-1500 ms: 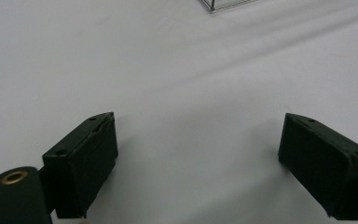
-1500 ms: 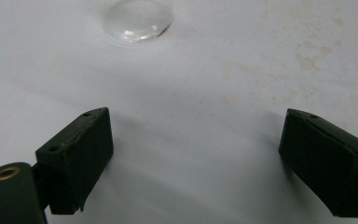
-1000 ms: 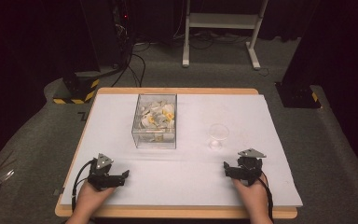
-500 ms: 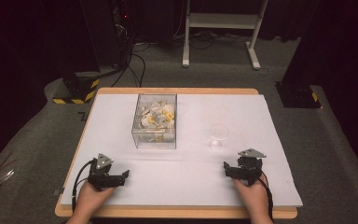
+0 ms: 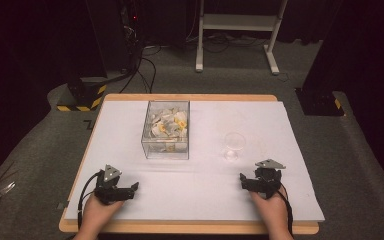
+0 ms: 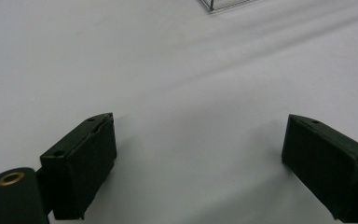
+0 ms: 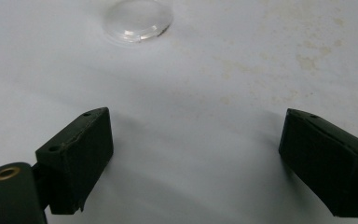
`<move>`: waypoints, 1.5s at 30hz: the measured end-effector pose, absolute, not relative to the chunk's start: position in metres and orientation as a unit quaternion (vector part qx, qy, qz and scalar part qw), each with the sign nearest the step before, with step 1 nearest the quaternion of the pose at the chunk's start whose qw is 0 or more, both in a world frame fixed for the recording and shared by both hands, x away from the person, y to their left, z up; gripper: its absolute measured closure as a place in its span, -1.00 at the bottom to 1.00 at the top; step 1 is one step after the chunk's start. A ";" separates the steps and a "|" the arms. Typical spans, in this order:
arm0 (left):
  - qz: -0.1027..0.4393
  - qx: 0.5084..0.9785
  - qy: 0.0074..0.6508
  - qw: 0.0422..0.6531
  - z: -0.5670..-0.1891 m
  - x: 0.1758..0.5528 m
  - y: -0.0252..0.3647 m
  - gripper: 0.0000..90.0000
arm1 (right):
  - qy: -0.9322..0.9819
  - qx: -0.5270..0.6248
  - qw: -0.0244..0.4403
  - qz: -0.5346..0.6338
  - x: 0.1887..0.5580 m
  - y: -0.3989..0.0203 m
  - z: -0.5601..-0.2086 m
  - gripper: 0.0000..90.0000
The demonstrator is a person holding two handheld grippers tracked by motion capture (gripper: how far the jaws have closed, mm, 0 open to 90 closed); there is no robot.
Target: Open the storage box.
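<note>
A clear plastic box (image 5: pixel 166 130) holding several white and yellow pieces stands on the white table cover (image 5: pixel 200 190), left of centre. A clear stemmed glass (image 5: pixel 234 145) stands to its right; its round base (image 7: pixel 138 18) lies at the top of the right gripper view. My left gripper (image 5: pixel 132 188) rests near the front left of the table, open and empty (image 6: pixel 198 163). My right gripper (image 5: pixel 244 181) rests near the front right, just in front of the glass, also open with nothing between its jaws (image 7: pixel 196 161).
The wooden table edge (image 5: pixel 190 227) runs along the front. A corner of the box (image 6: pixel 219 5) lies at the top of the left gripper view. Faint stains (image 7: pixel 307 60) mark the cover near the right gripper. Beyond the table stand a white frame (image 5: pixel 237 30) and cables (image 5: pixel 140 65).
</note>
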State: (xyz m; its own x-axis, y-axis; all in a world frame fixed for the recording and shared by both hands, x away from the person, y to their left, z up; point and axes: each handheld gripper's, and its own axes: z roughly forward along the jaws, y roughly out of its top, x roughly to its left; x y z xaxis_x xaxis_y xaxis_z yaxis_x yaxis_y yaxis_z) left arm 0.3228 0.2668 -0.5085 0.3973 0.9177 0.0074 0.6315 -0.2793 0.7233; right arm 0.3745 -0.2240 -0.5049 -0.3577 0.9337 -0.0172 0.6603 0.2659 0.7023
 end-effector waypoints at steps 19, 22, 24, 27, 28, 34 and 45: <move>0.215 0.778 0.467 0.362 -0.498 0.320 0.260 -0.76 | 0.764 0.522 0.222 0.308 0.375 -0.224 -0.505 -0.79; 0.216 0.777 0.464 0.366 -0.497 0.319 0.258 -0.76 | 0.764 0.522 0.222 0.308 0.375 -0.224 -0.505 -0.79; 0.220 0.778 0.461 0.366 -0.496 0.318 0.257 -0.76 | 0.764 0.521 0.222 0.308 0.375 -0.224 -0.505 -0.79; 0.220 0.774 0.461 0.373 -0.491 0.317 0.256 -0.76 | 0.764 0.521 0.222 0.308 0.375 -0.224 -0.505 -0.79; 0.220 0.774 0.461 0.373 -0.491 0.317 0.256 -0.75 | 0.764 0.521 0.222 0.308 0.375 -0.224 -0.505 -0.79; 0.220 0.777 0.450 0.382 -0.489 0.315 0.256 -0.74 | 0.764 0.521 0.222 0.308 0.375 -0.224 -0.505 -0.79; 0.202 0.765 0.453 0.411 -0.486 0.313 0.253 -0.73 | 0.764 0.521 0.223 0.308 0.375 -0.224 -0.505 -0.79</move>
State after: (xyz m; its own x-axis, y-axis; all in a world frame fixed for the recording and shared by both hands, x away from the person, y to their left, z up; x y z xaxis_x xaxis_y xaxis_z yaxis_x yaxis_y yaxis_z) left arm 0.3130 0.2527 -0.4864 0.5072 0.8595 -0.0635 0.5271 -0.2511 0.8119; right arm 0.3747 -0.2239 -0.5050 -0.3580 0.9335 -0.0191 0.6593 0.2672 0.7028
